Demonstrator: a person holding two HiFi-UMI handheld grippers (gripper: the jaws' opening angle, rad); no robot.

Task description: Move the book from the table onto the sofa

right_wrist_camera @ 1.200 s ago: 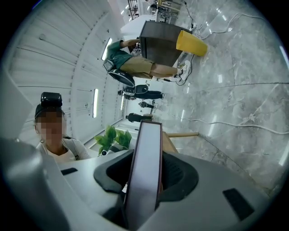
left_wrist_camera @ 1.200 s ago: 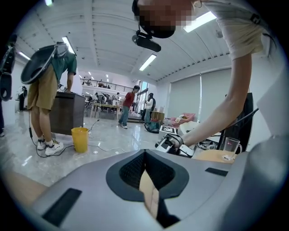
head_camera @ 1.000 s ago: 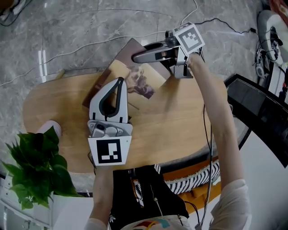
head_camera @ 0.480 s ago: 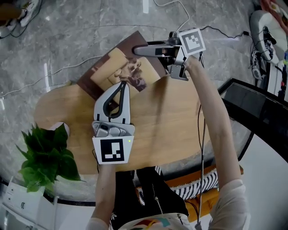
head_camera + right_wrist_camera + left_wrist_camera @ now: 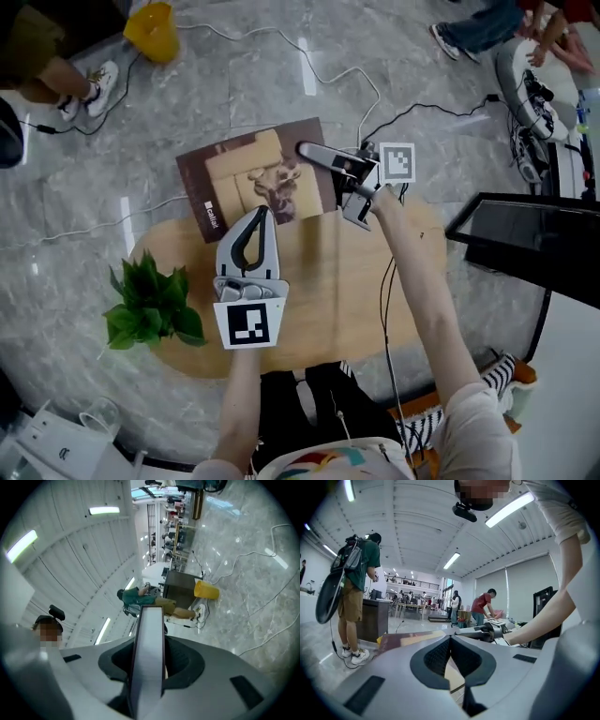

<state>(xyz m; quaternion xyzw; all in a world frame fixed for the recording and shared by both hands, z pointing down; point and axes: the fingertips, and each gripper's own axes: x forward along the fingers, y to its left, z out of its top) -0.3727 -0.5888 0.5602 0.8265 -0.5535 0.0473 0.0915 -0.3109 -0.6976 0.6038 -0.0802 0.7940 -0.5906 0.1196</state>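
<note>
The book (image 5: 253, 178), a brown hardback with a tan picture on its cover, hangs level in the air past the far edge of the oval wooden table (image 5: 328, 281). My left gripper (image 5: 260, 214) is shut on the book's near edge. Its jaws meet over the tan cover in the left gripper view (image 5: 450, 639). My right gripper (image 5: 309, 150) is shut on the book's right edge. In the right gripper view the white page block (image 5: 149, 644) stands edge-on between the pads. Both grippers point roughly level.
A potted green plant (image 5: 155, 305) stands at the table's left end. A black-framed piece of furniture (image 5: 525, 234) is at the right. Cables (image 5: 337, 66) and a yellow container (image 5: 155, 33) lie on the marble floor. People stand nearby (image 5: 356, 583).
Both grippers have risen with the book, lifting it off the table. The book has levelled out and now hangs over the floor beyond the table's far edge.
</note>
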